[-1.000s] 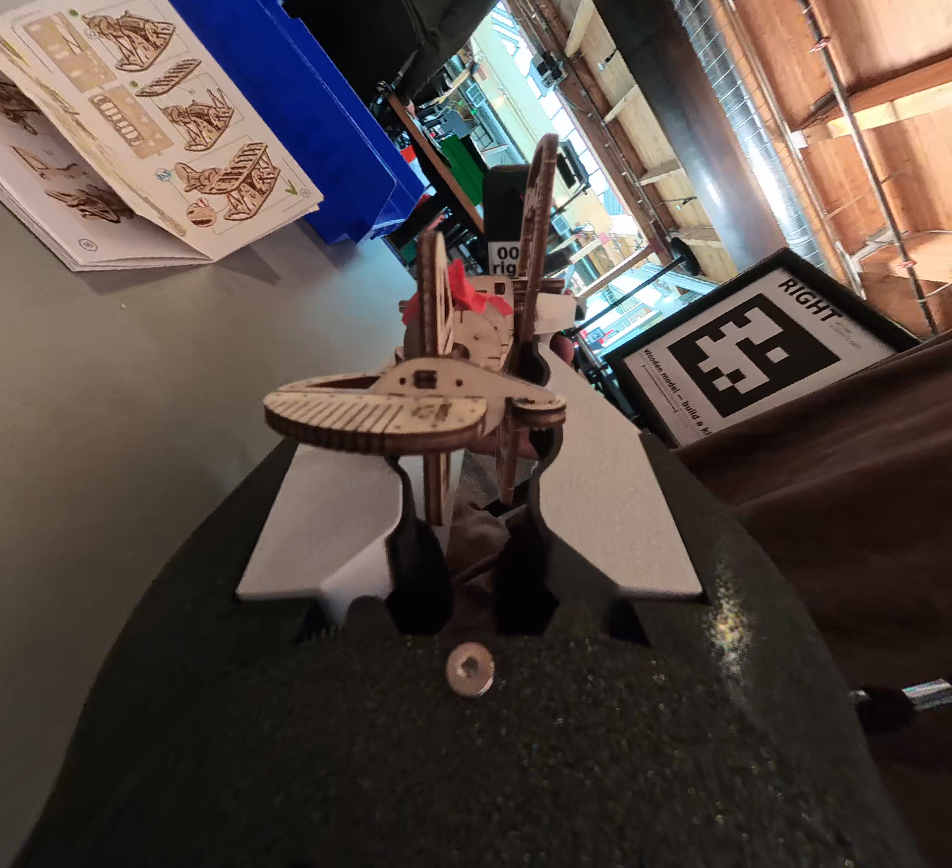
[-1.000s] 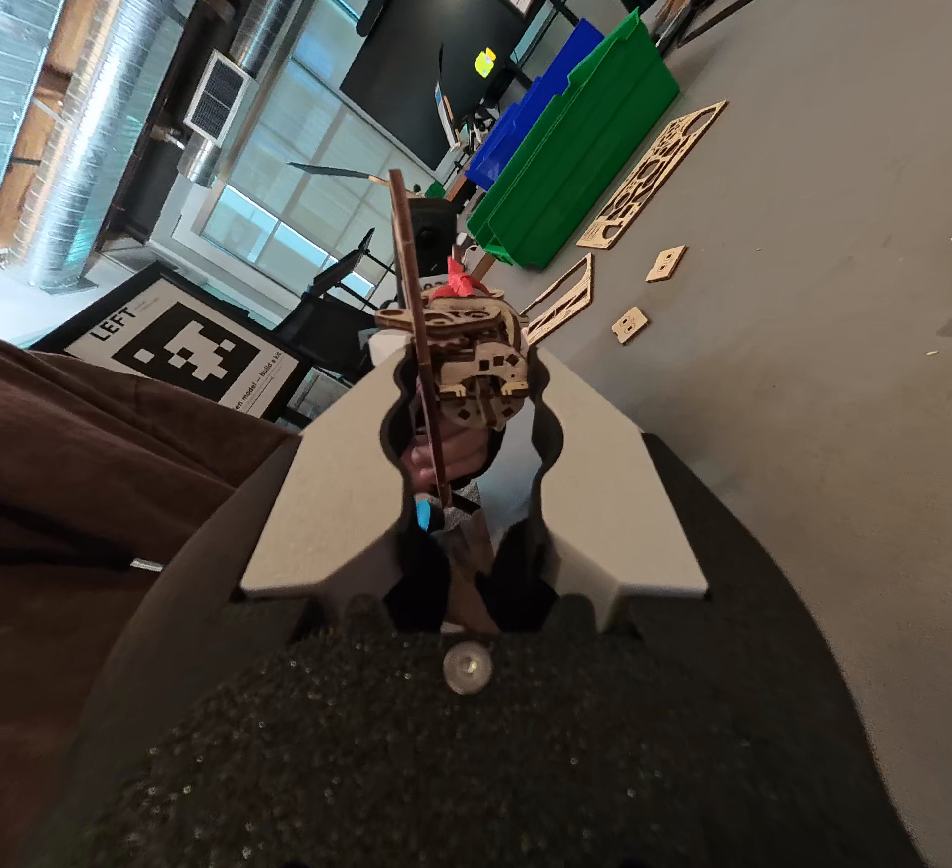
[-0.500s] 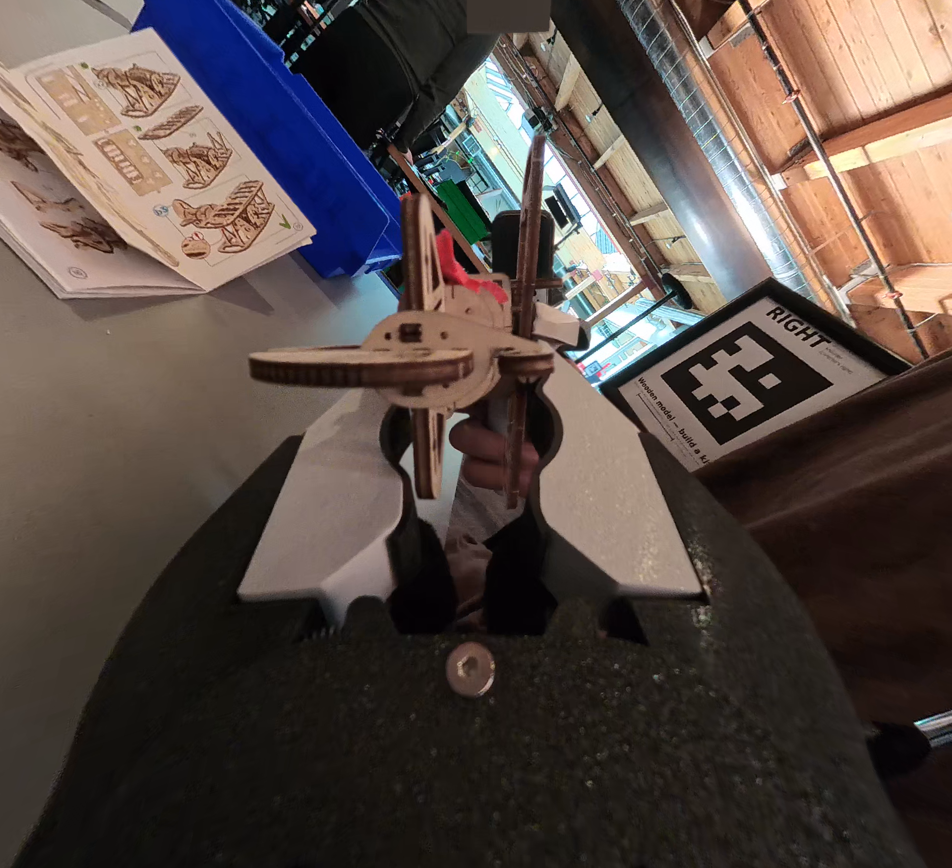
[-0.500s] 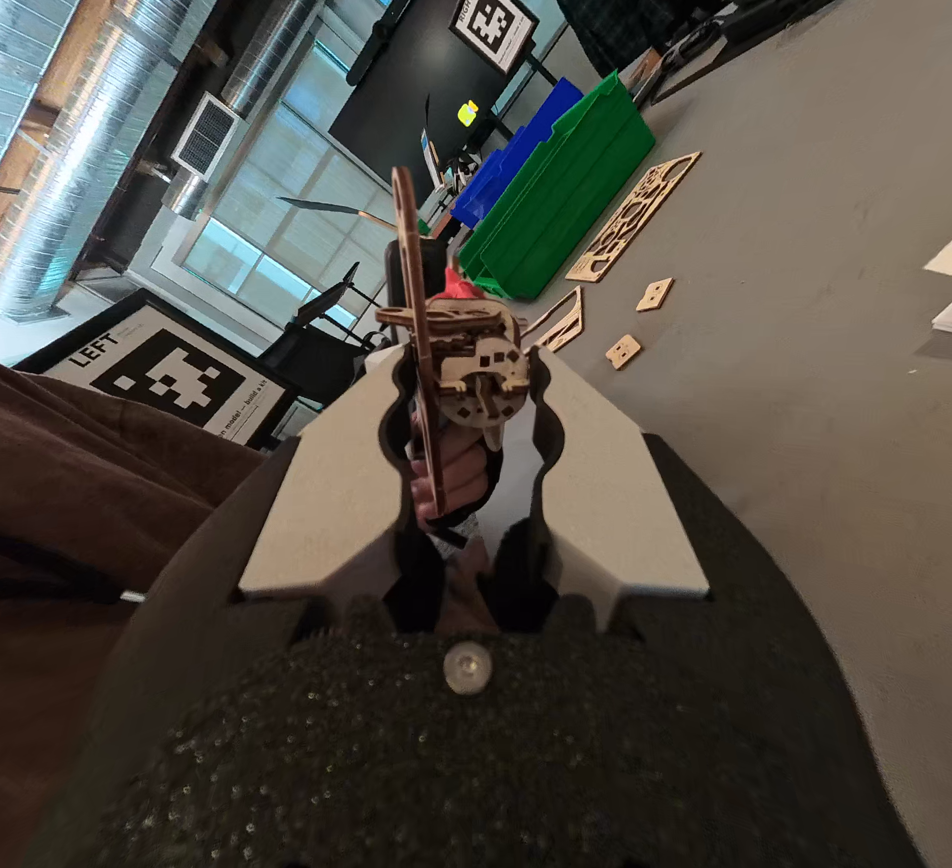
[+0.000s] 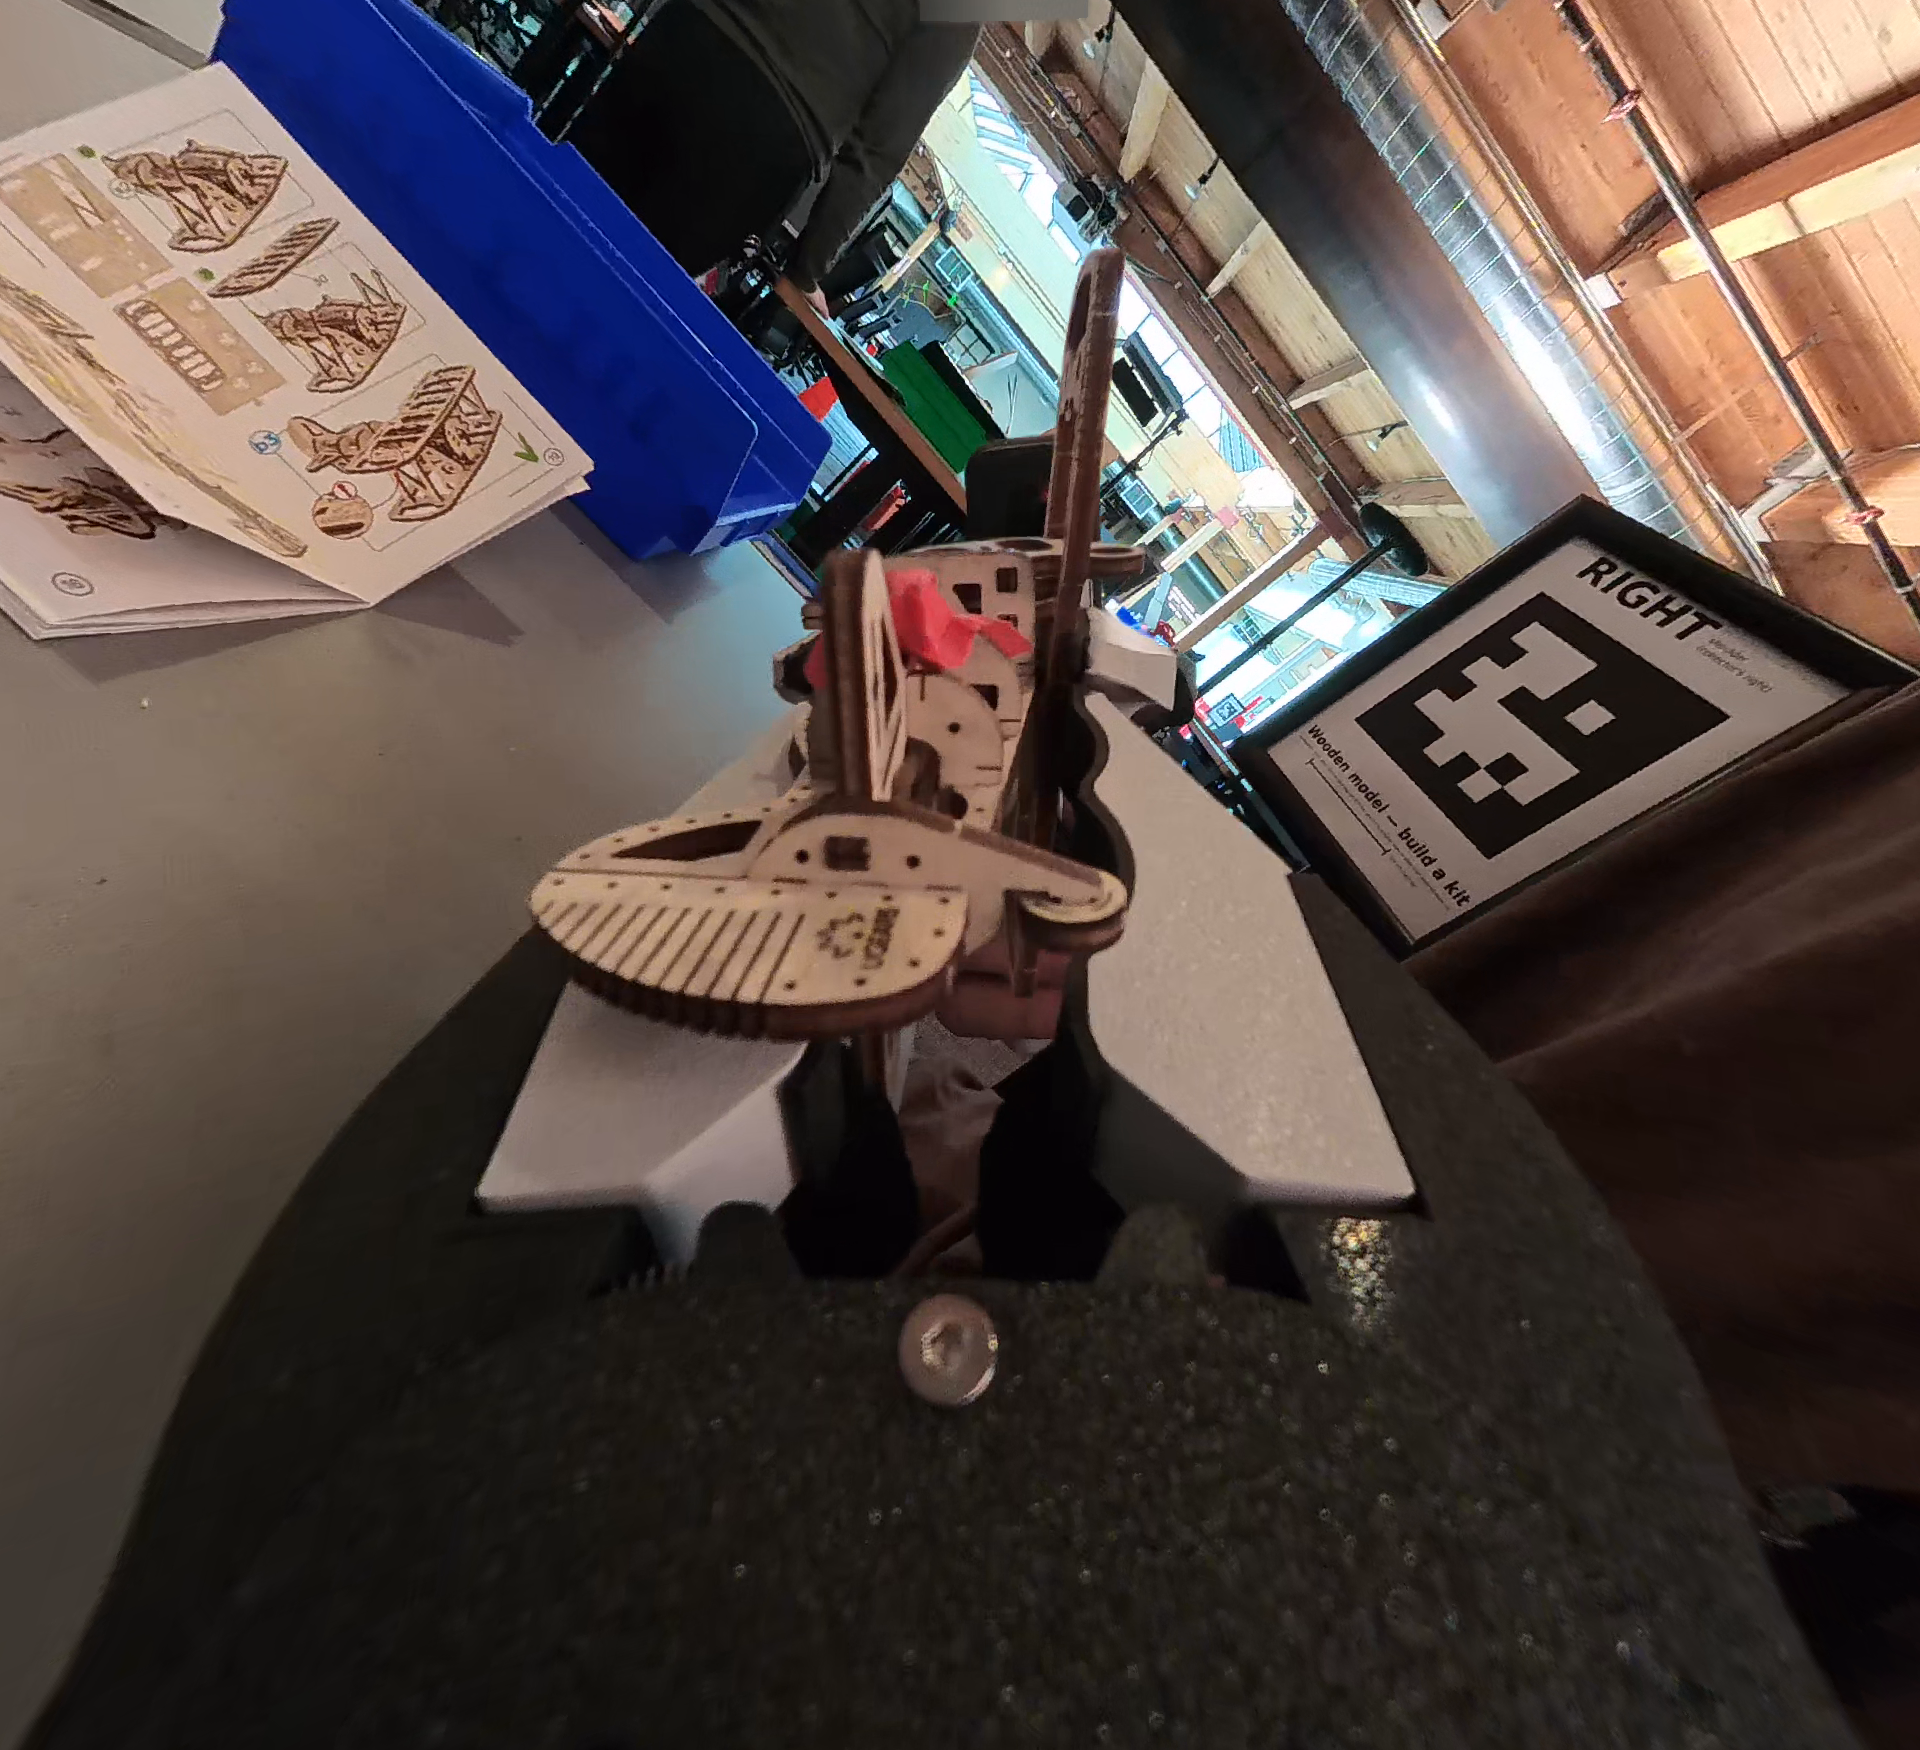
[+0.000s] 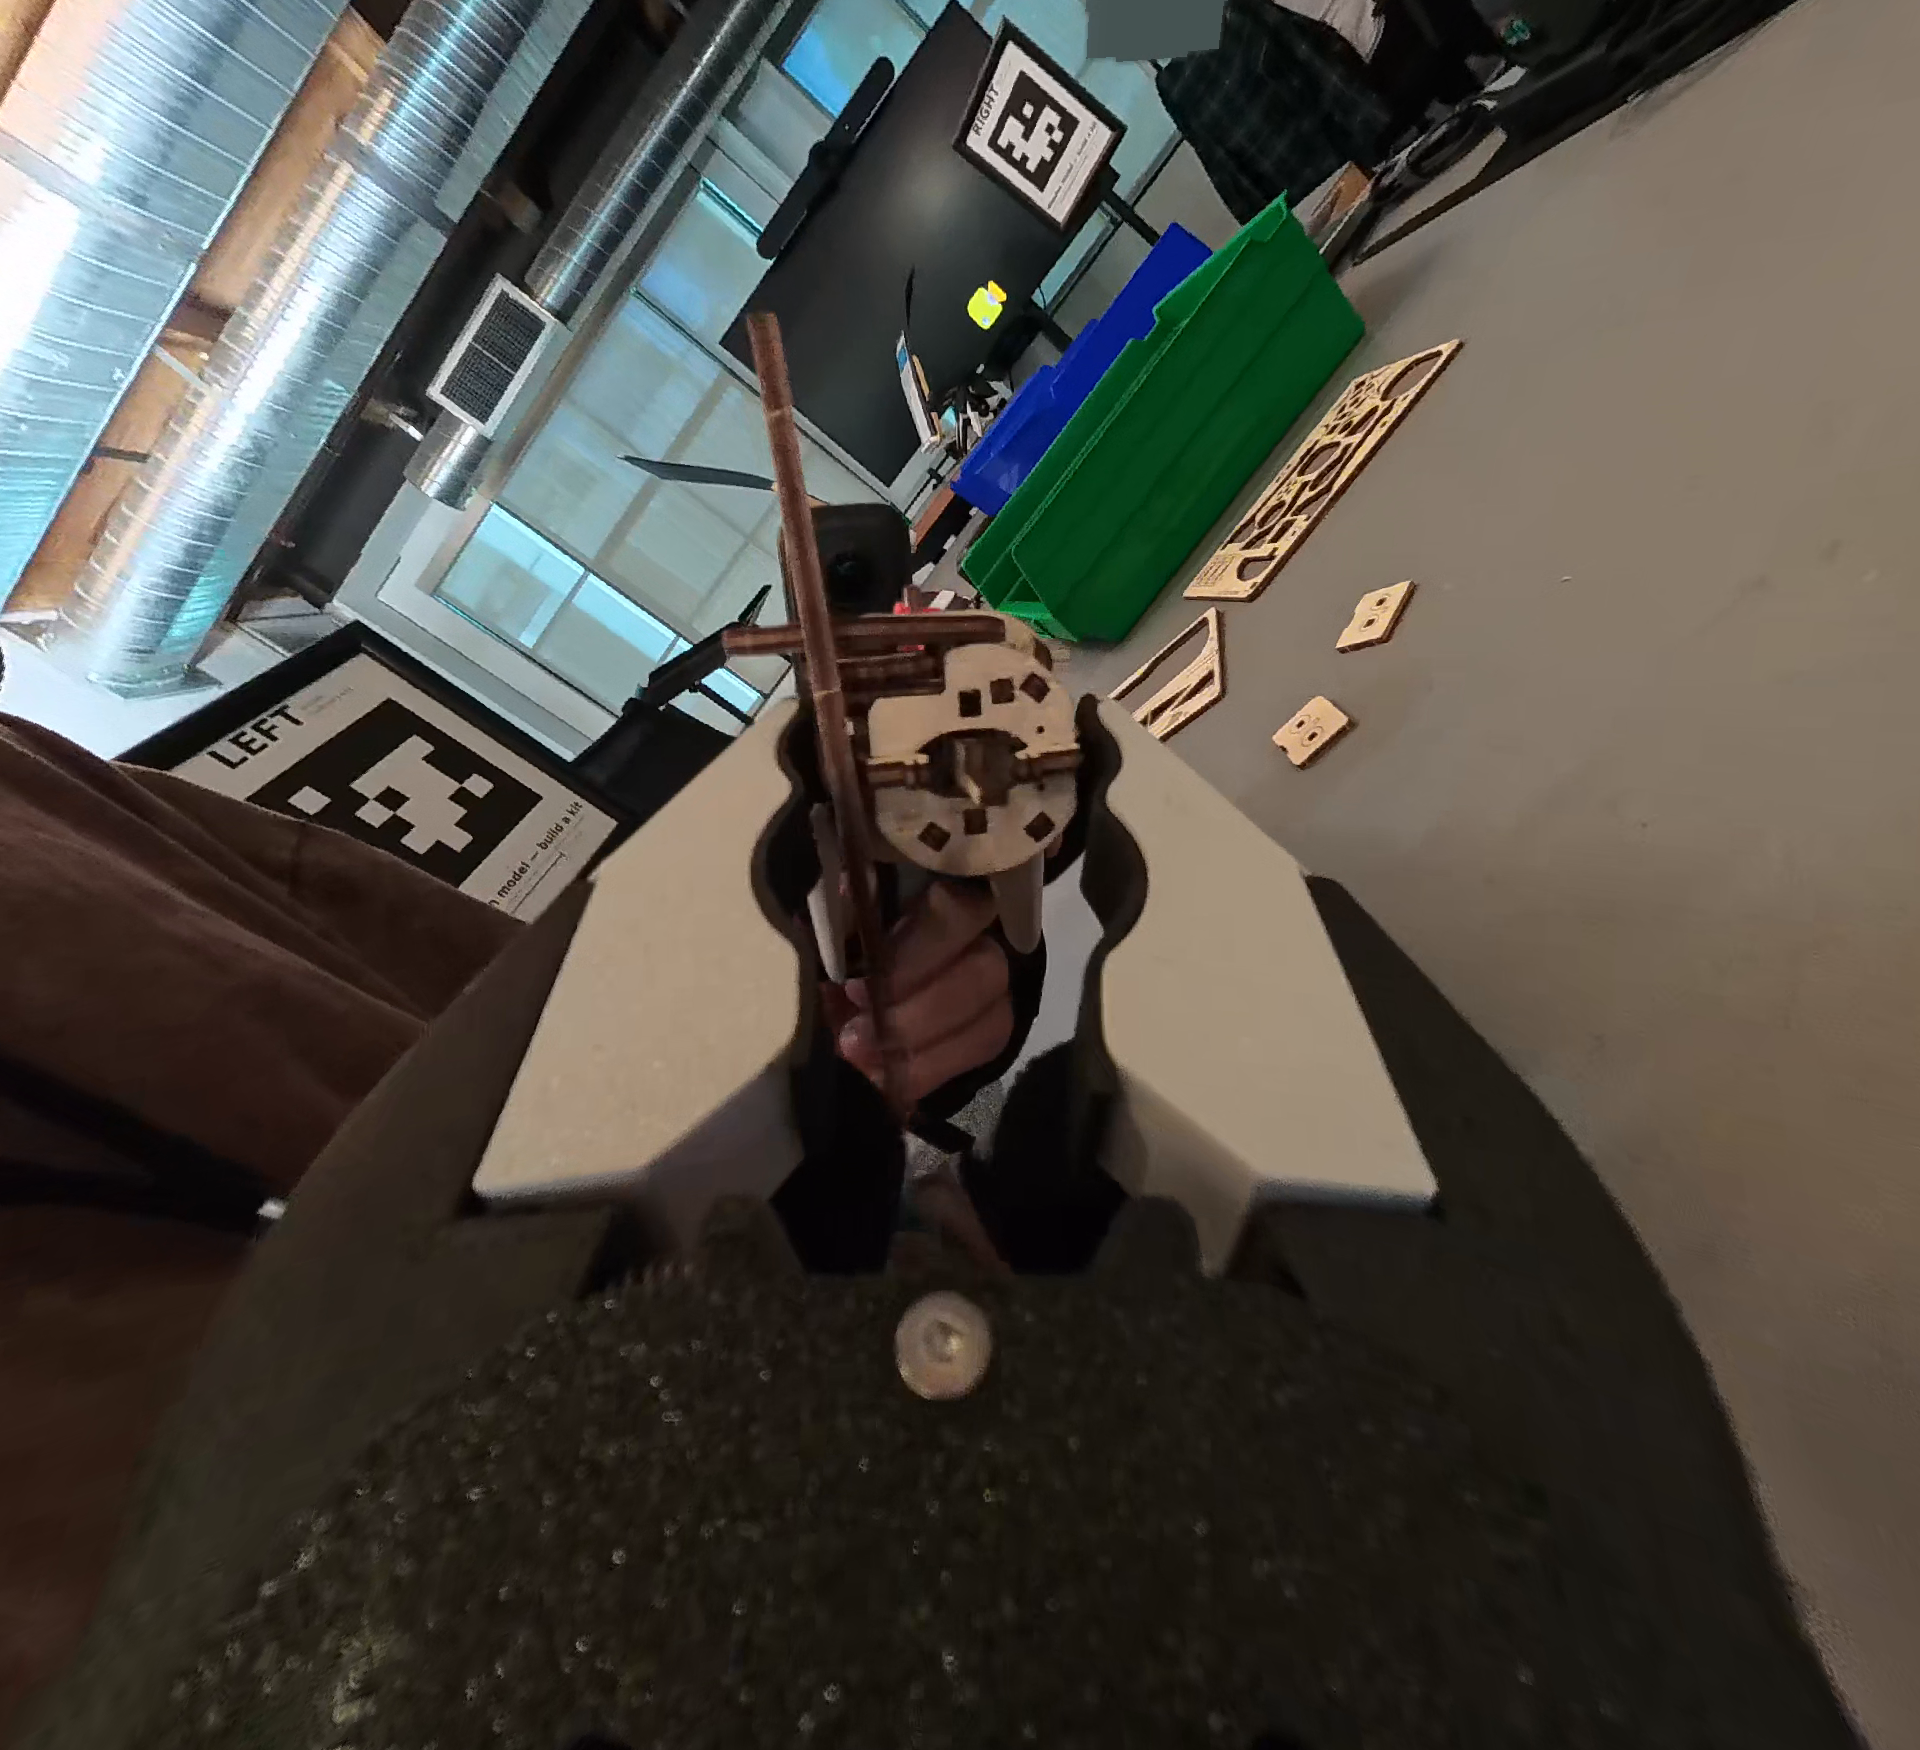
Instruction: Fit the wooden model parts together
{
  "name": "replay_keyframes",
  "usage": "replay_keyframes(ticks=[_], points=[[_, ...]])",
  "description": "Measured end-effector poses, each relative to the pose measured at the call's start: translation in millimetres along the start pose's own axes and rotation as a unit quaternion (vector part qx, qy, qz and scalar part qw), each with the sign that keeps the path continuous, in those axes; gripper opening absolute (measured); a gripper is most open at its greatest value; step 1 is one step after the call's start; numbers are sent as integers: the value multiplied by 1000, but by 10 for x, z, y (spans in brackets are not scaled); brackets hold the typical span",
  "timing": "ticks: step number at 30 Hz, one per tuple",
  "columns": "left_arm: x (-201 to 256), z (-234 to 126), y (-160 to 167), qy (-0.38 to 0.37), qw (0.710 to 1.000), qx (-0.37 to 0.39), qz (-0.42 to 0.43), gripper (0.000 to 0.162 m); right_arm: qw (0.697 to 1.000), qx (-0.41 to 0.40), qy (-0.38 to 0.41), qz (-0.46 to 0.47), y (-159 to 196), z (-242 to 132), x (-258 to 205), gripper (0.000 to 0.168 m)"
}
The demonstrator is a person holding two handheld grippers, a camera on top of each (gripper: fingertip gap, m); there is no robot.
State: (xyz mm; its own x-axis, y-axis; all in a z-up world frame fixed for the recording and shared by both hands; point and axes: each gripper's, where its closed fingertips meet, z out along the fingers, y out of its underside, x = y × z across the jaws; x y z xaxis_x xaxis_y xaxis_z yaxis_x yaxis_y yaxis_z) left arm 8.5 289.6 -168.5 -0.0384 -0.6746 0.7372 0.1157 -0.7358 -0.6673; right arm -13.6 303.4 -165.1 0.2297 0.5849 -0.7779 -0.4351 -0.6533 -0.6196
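Note:
A wooden plane model [image 5: 831,900] hangs in the air above the grey table [image 5: 208,869], held between my two grippers, which face each other. My left gripper [image 5: 966,848] is shut on its tail end. The ribbed tailplane lies across the fingers and a red piece [image 5: 925,620] sits on the body. My right gripper [image 6: 935,765] is shut on the nose end, where the round front disc [image 6: 966,765] faces the camera. A thin wing plate [image 6: 800,557] stands edge-on beside the disc. A hand [image 6: 935,1004] shows behind the model.
An open instruction booklet [image 5: 208,350] and a blue bin [image 5: 499,246] lie on the left. A green bin [image 6: 1143,453], a cut-out wooden sheet [image 6: 1330,474] and small loose wooden pieces [image 6: 1311,729] lie on the right. A brown sleeve [image 6: 208,973] and marker boards [image 5: 1538,724] are close by. The grippers are tip to tip, or close to it.
Both grippers have tilted the model. The tailplane now shows its flat face in the left view. The nose disc has turned face-on in the right view. Both keep their hold.

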Motion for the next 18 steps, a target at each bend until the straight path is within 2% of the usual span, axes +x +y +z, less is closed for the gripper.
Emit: replay_keyframes(ticks=[8, 11, 13, 15, 18], points=[[33, 14, -18, -17, 999, -7, 30, 38, 1000, 16, -6, -10, -27, -1, -32, 46], [0, -15, -30, -8, 1000, 1, 6, 38, 1000, 15, 0, 2, -28, 33, 7, 47], [-3, -28, -47, 16, 999, 14, -29, 38, 1000, 7, -27, 9, -46, 11, -28, 49], [-20, -68, -89, 38, 997, 27, -68, 39, 999, -22, -37, 10, -28, -68, 15, 48], [-85, -121, -90, 29, 997, 25, -73, 39, 997, -65, -30, 4, 29, -138, 61, 45]])
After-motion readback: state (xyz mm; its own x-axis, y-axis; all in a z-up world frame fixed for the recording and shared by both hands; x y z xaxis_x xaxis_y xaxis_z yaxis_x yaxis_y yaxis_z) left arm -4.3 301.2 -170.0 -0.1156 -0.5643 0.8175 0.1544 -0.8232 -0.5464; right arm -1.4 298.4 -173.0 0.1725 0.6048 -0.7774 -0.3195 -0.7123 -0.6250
